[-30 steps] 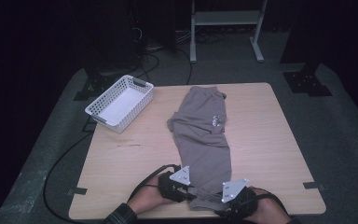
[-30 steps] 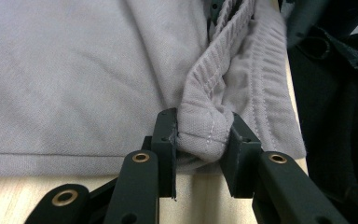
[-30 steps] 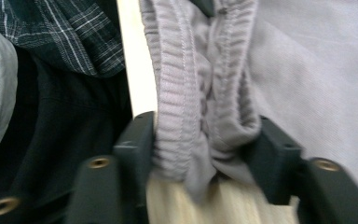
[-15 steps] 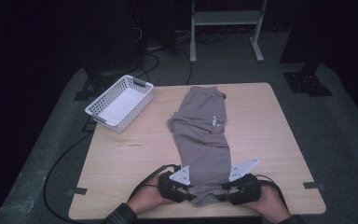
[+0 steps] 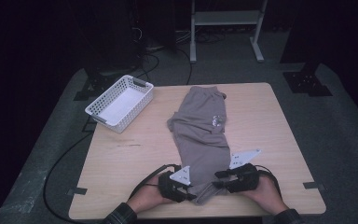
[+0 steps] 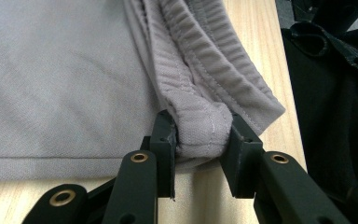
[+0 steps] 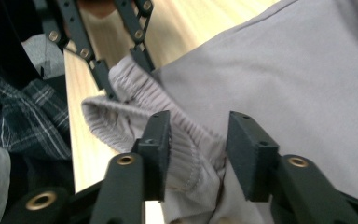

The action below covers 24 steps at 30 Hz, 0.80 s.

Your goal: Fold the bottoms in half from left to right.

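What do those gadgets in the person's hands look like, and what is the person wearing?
Both grippers, left and right, are black, with two flat-padded jaws on linked bars with brass-coloured rivets. Each carries a grey triangular plate; a black cable trails off the table. The sleeves are dark plaid.

A dim room with grey carpet (image 5: 345,140), a white metal stand (image 5: 226,18) behind the wooden table (image 5: 135,158).
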Motion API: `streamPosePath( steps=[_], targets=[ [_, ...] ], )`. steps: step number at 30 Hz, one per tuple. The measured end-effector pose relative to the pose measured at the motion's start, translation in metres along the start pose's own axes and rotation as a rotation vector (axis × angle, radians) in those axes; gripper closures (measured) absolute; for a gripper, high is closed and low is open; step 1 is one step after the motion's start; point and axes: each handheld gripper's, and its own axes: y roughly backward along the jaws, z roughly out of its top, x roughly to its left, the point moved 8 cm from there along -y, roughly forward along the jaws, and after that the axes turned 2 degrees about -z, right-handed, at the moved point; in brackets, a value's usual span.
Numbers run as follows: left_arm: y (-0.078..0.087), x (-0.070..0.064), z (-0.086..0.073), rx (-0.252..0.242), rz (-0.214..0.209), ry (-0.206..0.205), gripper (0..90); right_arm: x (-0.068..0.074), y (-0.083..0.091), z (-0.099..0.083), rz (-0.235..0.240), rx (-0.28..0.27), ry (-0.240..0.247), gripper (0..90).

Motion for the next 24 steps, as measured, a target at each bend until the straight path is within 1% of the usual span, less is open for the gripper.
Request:
streamPosePath(
  steps=[1, 2, 4, 6, 7, 8, 9, 10, 12, 14, 16, 18, 20, 21, 22, 23, 24],
  targets=[
    [0.0, 0.0, 0.0, -0.001, 0.0, 0.001, 68.3, -0.001, -0.001, 0.001, 0.005, 0.0, -0.005, 64.9],
    [0.0, 0.0, 0.0, -0.001, 0.0, 0.0, 68.0, -0.003, -0.002, 0.002, 0.011, 0.004, 0.001, 66.9],
    [0.0, 0.001, 0.0, -0.002, -0.002, 0.003, 66.7, -0.006, -0.006, 0.001, 0.008, 0.022, 0.005, 72.3],
    [0.001, 0.002, -0.001, -0.003, 0.0, 0.006, 62.3, -0.008, -0.01, 0.0, 0.019, 0.034, 0.008, 76.3],
    [0.002, 0.002, -0.001, -0.006, -0.003, 0.011, 58.5, -0.009, -0.011, 0.0, 0.02, 0.039, 0.001, 78.7],
    [0.003, 0.003, -0.001, -0.01, -0.002, 0.021, 53.1, -0.01, -0.013, 0.0, 0.022, 0.041, 0.004, 81.3],
    [0.003, 0.003, -0.001, -0.01, -0.002, 0.021, 45.4, -0.011, -0.015, 0.0, 0.018, 0.05, 0.003, 81.4],
    [0.005, 0.003, -0.001, -0.02, -0.021, 0.029, 41.8, -0.013, -0.017, 0.0, 0.012, 0.057, -0.004, 81.4],
    [0.006, 0.002, -0.002, -0.016, -0.03, 0.034, 32.4, -0.016, -0.019, 0.0, 0.007, 0.062, -0.013, 82.5],
    [0.004, 0.0, -0.003, -0.003, -0.023, 0.019, 24.8, -0.021, -0.021, -0.001, -0.016, 0.074, -0.024, 82.9],
    [0.002, -0.001, -0.002, 0.013, -0.005, 0.012, 21.4, -0.023, -0.022, -0.001, -0.007, 0.075, -0.044, 82.9],
    [-0.001, -0.001, 0.0, 0.016, 0.012, 0.019, 20.9, -0.022, -0.023, -0.001, -0.01, 0.075, -0.039, 82.9],
    [-0.002, 0.001, 0.002, 0.002, 0.024, 0.047, 24.1, -0.021, -0.023, -0.001, -0.013, 0.077, -0.038, 82.9],
    [-0.002, 0.003, 0.003, -0.002, 0.026, 0.063, 29.9, -0.021, -0.022, -0.001, -0.015, 0.078, -0.034, 82.9],
    [-0.003, 0.004, 0.003, -0.01, 0.037, 0.074, 35.7, -0.021, -0.022, -0.001, -0.013, 0.078, -0.035, 82.7],
    [-0.003, 0.004, 0.003, -0.01, 0.037, 0.074, 42.8, -0.021, -0.022, -0.001, -0.013, 0.078, -0.035, 82.7],
    [-0.001, 0.008, 0.004, -0.024, 0.055, 0.099, 50.4, -0.02, -0.022, -0.001, -0.015, 0.077, -0.035, 81.5]
  ],
)
